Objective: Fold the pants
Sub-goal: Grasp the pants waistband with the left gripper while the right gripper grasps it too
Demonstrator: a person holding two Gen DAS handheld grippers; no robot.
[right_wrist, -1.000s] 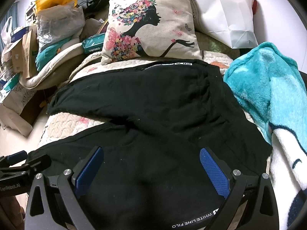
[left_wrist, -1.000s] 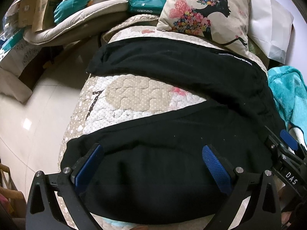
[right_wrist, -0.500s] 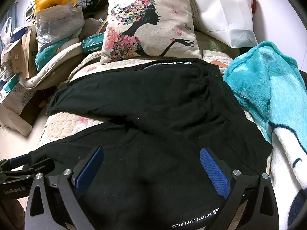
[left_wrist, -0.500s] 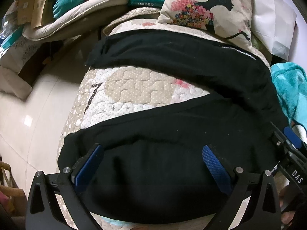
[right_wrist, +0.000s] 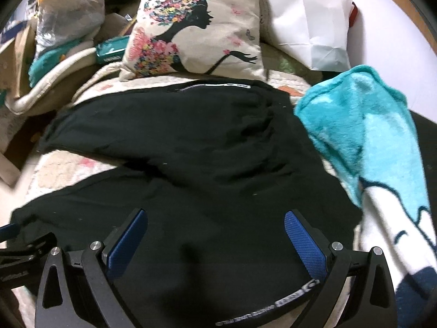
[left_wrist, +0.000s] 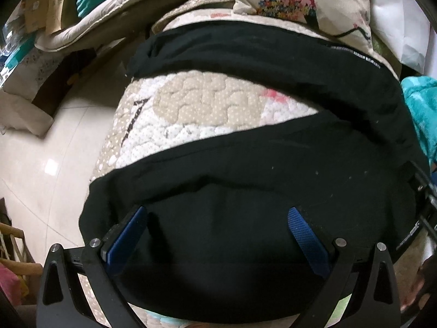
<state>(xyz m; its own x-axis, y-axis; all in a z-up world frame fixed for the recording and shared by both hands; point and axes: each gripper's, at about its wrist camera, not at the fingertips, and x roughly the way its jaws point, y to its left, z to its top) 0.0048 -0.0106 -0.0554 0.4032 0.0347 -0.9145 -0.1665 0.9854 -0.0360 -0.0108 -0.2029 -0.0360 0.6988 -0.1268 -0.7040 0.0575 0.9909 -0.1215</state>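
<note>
Black pants (left_wrist: 273,169) lie spread on a quilted bed (left_wrist: 207,109), legs splayed in a V toward the left, waistband at the right. They fill the middle of the right wrist view (right_wrist: 191,164). My left gripper (left_wrist: 218,235) is open, its blue pads over the near leg close to its hem. My right gripper (right_wrist: 215,235) is open over the near leg close to the waistband, whose white lettering (right_wrist: 262,306) shows at the bottom. The right gripper shows at the left view's right edge (left_wrist: 420,191), the left gripper at the right view's left edge (right_wrist: 16,237).
A flower-print pillow (right_wrist: 196,27) and a white bag (right_wrist: 308,19) stand behind the pants. A turquoise blanket (right_wrist: 368,142) lies to the right. Bags, boxes and a cushion (left_wrist: 109,19) are piled at the back left. Tiled floor (left_wrist: 41,150) drops off left of the bed.
Both grippers have moved forward and lower over the near leg; the pants lie as before. Both stay open.
</note>
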